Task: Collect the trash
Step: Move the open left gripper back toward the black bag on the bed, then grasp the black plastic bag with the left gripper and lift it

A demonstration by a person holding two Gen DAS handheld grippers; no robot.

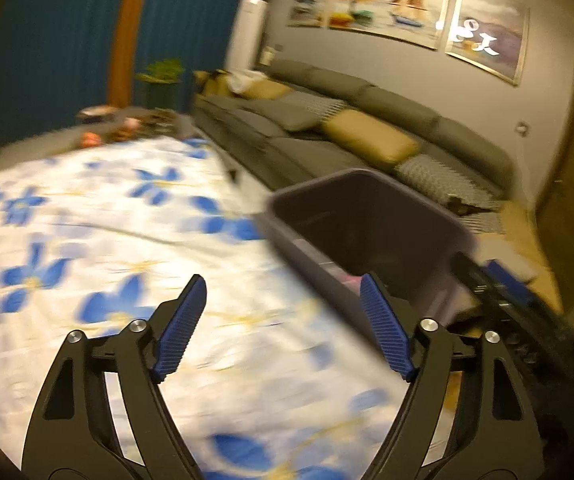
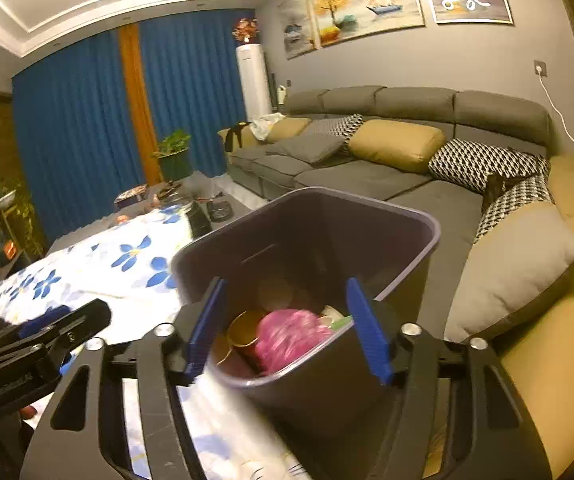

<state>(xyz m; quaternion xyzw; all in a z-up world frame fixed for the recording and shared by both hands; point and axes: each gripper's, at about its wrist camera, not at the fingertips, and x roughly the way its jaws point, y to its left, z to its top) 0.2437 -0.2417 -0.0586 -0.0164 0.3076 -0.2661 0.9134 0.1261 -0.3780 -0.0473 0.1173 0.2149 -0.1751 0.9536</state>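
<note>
At the 3 o'clock edge of the flowered tablecloth (image 2: 99, 264) stands the dark purple trash bin (image 2: 407, 248), its far rim toward the grey sofa (image 2: 359, 180). The left wrist view is smeared by blur: the tablecloth's blue flowers run together, the bin's (image 1: 399, 216) inside reads only as a dark hollow, and small things at 11 o'clock on the far table cannot be made out. A black shape at 9 o'clock is cut off by the frame edge.

In the right wrist view the bin's contents show only in part: a pink crumpled wad (image 2: 291, 340), a gold-coloured round thing (image 2: 245, 330) beside it at 9 o'clock, and pale scraps at 2 o'clock, all blurred.

The left gripper (image 1: 283, 324) stands wide over the cloth, nothing between its blue pads. The right gripper (image 2: 287, 328) is spread wide at the bin's near rim, holding nothing.
</note>
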